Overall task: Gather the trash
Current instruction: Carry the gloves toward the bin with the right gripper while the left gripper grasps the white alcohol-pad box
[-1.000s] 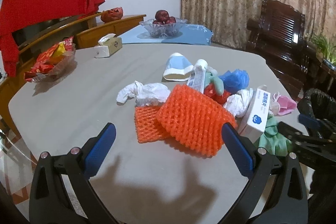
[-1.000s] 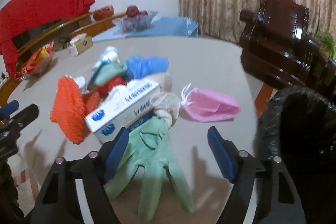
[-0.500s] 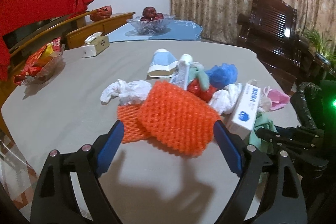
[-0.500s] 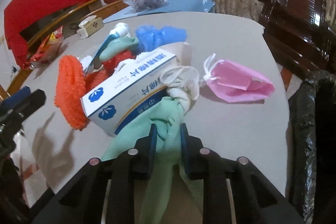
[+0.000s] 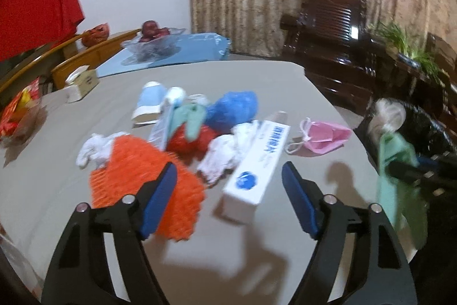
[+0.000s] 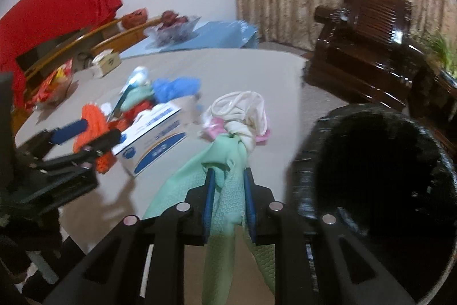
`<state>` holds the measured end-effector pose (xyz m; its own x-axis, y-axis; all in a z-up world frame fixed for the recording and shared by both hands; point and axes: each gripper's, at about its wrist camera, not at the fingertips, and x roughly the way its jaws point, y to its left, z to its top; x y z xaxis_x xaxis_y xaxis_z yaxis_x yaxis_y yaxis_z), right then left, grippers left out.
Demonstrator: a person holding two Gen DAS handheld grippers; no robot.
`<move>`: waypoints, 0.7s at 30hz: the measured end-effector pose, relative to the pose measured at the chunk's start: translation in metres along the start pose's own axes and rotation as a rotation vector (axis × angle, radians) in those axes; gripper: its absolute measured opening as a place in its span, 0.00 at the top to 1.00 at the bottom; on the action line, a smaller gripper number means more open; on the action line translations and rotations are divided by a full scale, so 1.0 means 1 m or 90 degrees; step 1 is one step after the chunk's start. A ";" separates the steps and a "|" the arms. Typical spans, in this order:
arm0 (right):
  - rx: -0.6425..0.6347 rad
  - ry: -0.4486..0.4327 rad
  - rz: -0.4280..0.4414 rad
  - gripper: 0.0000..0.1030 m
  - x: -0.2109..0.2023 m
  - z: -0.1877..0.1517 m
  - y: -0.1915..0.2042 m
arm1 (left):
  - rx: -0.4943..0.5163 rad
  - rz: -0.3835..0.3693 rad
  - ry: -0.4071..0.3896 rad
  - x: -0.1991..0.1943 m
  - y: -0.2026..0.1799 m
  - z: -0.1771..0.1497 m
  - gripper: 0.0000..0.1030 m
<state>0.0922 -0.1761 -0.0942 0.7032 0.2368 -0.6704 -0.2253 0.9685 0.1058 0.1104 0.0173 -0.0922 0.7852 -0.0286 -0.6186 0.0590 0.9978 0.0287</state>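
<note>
A pile of trash lies on the grey table (image 5: 257,76): an orange foam net (image 5: 137,170), white tissue (image 5: 222,156), a blue bag (image 5: 234,107), a pink mask (image 5: 325,136) and a white box (image 5: 257,162). My left gripper (image 5: 228,185) hovers low over the near end of the white box; its jaws are closing and the pads stand clear of the box. My right gripper (image 6: 228,176) is shut on a green rubber glove (image 6: 225,205), knotted to a white cloth (image 6: 245,110), and holds it above the table beside the black-lined bin (image 6: 371,162).
A glass fruit bowl (image 5: 154,42) on a blue cloth, a tissue box (image 5: 81,82) and a snack dish (image 5: 17,116) stand at the table's far and left sides. A dark wooden chair (image 5: 334,27) stands behind the bin.
The right gripper shut on the green glove and lifted it off the table toward the bin. The left gripper moved right, from the orange net to the white box, and its jaws narrowed.
</note>
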 end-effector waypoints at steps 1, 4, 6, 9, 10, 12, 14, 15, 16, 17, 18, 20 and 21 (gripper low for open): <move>0.000 -0.003 -0.004 0.81 -0.002 0.000 -0.002 | 0.011 0.000 0.003 0.005 -0.005 0.000 0.34; 0.006 -0.008 -0.012 0.81 -0.006 -0.001 -0.008 | 0.044 0.011 0.023 0.019 -0.018 -0.001 0.43; 0.014 -0.009 -0.010 0.81 -0.006 -0.001 -0.010 | 0.052 0.000 0.035 0.026 -0.022 -0.003 0.52; 0.016 -0.008 -0.008 0.81 -0.005 -0.002 -0.011 | 0.068 0.027 0.032 0.029 -0.025 -0.006 0.59; 0.017 -0.009 -0.007 0.81 -0.006 -0.004 -0.012 | 0.073 0.028 0.032 0.027 -0.026 -0.006 0.61; 0.021 -0.012 -0.008 0.81 -0.008 -0.005 -0.013 | 0.072 0.017 0.029 0.024 -0.026 -0.005 0.66; 0.024 -0.021 -0.011 0.81 -0.013 -0.005 -0.016 | 0.060 0.001 0.019 0.014 -0.026 -0.003 0.68; 0.027 -0.024 -0.014 0.81 -0.015 -0.004 -0.018 | 0.060 -0.001 0.013 0.009 -0.027 -0.002 0.69; 0.028 -0.027 -0.016 0.81 -0.017 -0.004 -0.019 | 0.060 -0.005 0.006 0.002 -0.031 -0.001 0.70; 0.032 -0.031 -0.019 0.81 -0.019 -0.004 -0.022 | 0.058 -0.013 -0.001 -0.005 -0.033 0.000 0.70; 0.038 -0.036 -0.025 0.81 -0.024 -0.004 -0.026 | 0.056 -0.019 -0.005 -0.009 -0.035 0.002 0.73; 0.048 -0.043 -0.034 0.81 -0.031 -0.004 -0.034 | 0.052 -0.047 -0.018 -0.021 -0.040 0.006 0.98; 0.054 -0.046 -0.039 0.81 -0.034 -0.005 -0.039 | 0.045 -0.065 -0.022 -0.026 -0.043 0.008 0.99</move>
<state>0.0734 -0.2227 -0.0790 0.7619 0.1783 -0.6227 -0.1243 0.9837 0.1296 0.0921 -0.0251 -0.0708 0.7935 -0.1329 -0.5939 0.1823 0.9830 0.0236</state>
